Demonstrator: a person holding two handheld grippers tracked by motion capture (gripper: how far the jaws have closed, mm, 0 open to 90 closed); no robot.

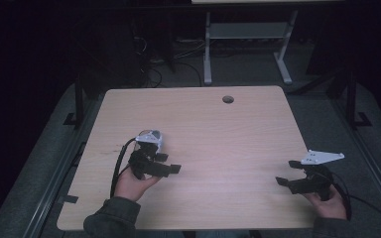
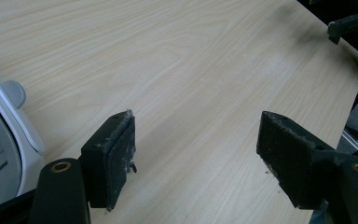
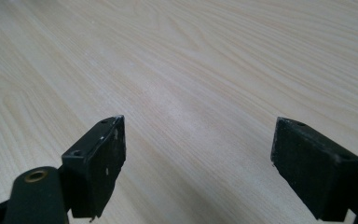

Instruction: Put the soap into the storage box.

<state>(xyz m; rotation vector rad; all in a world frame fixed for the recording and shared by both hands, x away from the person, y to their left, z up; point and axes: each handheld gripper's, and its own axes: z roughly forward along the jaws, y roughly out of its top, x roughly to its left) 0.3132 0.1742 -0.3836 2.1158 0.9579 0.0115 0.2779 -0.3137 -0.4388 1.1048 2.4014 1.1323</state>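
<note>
My left gripper [image 1: 169, 163] [image 2: 198, 137] is held just above the wooden table [image 1: 218, 129] at its near left, pointing right, open with nothing between its jaws. A white and grey object [image 1: 150, 138] [image 2: 9, 135] lies right beside it on the far side; I cannot tell what it is or whether it touches the gripper. Over the table's near right edge my right gripper [image 1: 287, 172] [image 3: 198, 140] stands open and empty above bare wood. It also appears far off in the left gripper view as a dark jaw tip [image 2: 349, 25].
A round cable hole [image 1: 227, 99] sits near the table's far edge. Beyond the table stand a white desk frame [image 1: 207, 54] and loose cables on the dark floor. Black rails run along both sides of the table.
</note>
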